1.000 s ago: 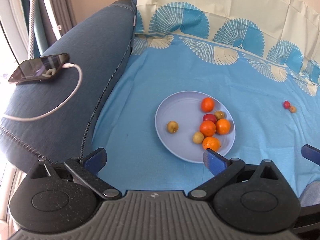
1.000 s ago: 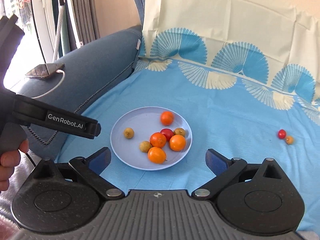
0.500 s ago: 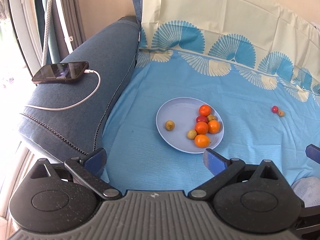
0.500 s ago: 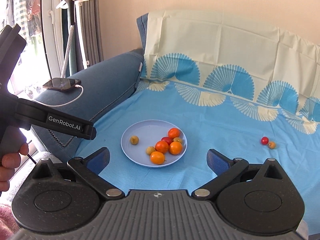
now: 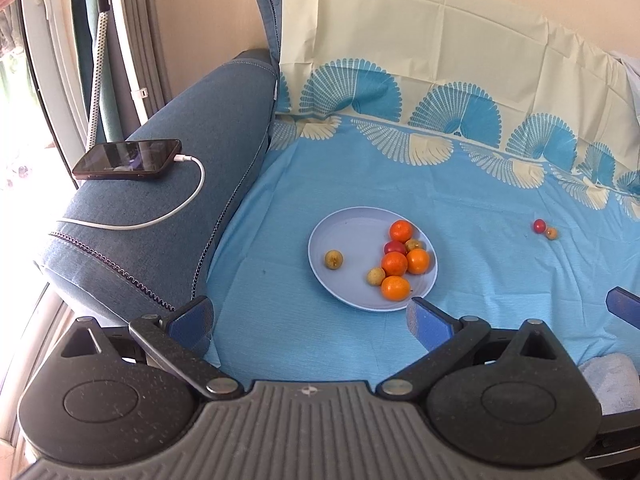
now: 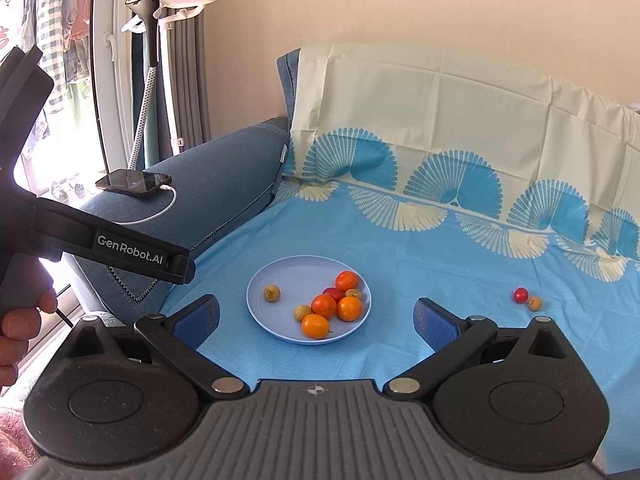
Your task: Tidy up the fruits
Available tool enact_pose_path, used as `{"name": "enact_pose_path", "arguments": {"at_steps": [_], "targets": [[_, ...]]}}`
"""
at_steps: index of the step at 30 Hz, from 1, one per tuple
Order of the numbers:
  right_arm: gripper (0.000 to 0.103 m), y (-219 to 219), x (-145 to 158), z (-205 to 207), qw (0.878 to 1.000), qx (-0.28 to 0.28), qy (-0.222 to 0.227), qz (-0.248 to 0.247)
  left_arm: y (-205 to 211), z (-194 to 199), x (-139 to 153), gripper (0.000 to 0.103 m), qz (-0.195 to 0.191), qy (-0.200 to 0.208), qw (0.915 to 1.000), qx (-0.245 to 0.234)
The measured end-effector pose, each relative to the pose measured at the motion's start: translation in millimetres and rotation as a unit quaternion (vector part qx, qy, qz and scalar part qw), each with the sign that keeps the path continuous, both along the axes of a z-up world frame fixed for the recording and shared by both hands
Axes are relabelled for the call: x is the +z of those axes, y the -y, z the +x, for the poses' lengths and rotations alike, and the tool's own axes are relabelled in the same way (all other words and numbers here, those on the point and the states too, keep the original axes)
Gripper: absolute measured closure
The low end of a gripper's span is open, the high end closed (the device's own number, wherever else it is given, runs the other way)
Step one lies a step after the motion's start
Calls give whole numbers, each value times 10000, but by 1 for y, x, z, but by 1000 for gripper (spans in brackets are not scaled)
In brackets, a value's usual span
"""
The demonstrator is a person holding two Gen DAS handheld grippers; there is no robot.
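Fruit counts on a sofa
Four round orange citrus fruits (image 5: 394, 263), four small yellow-brown fruits (image 5: 333, 259), two small red fruits (image 5: 539, 225), one pale blue plate (image 5: 352, 228).

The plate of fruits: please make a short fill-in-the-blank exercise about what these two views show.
1. The number of orange fruits on the plate is ____.
2. The red fruit off the plate lies on the ____ sheet.
3. The phone rests on the sofa ____.
4. The right gripper is ____.

Answers: four; blue; armrest; open
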State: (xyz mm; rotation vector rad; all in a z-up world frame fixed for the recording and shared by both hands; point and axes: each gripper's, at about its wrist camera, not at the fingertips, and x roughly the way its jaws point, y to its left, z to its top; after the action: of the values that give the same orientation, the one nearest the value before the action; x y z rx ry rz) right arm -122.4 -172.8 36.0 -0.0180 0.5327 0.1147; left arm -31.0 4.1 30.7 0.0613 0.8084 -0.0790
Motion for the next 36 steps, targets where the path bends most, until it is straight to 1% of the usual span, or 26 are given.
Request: {"name": "enact_pose_path", "arguments": {"at_steps": [16,36], "targets": [[1,0,-2,3,10000,-7,-46,-31,-2,4,-1,0,-26,-62,10000,24],[1,7,-13,20,9996,-110,-263,92,8,23,-10,0,110,-258,9996,-33]]}}
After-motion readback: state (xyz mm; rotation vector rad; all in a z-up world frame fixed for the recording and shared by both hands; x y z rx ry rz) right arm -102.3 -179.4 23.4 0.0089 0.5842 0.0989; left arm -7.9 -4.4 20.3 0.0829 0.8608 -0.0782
